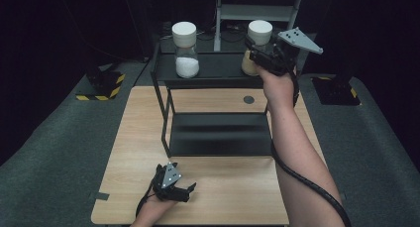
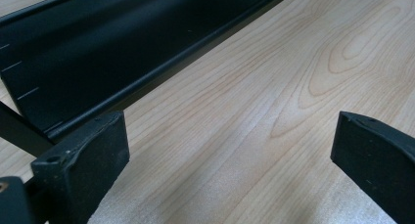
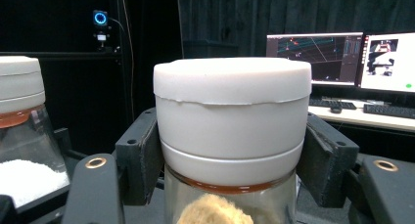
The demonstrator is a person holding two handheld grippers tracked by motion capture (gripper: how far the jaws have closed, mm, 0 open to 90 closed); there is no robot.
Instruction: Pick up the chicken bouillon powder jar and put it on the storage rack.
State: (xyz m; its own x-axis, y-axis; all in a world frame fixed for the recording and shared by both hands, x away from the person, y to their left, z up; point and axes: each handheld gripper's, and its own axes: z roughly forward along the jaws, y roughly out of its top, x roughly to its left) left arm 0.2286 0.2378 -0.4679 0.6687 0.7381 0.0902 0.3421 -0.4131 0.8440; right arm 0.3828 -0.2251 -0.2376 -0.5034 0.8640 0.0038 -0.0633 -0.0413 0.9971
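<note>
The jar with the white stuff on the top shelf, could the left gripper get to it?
Probably yes. The left gripper rests open on the table, and nothing blocks the jar with white powder, though it's a long reach up.

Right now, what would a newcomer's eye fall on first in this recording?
First, the right claw clamped on the white lid of the tan-filled jar, which stands on the top shelf of the black rack. Beside it on that shelf stands a second jar of white grains. Down at the wooden table's near edge, the left claw rests open.
</note>
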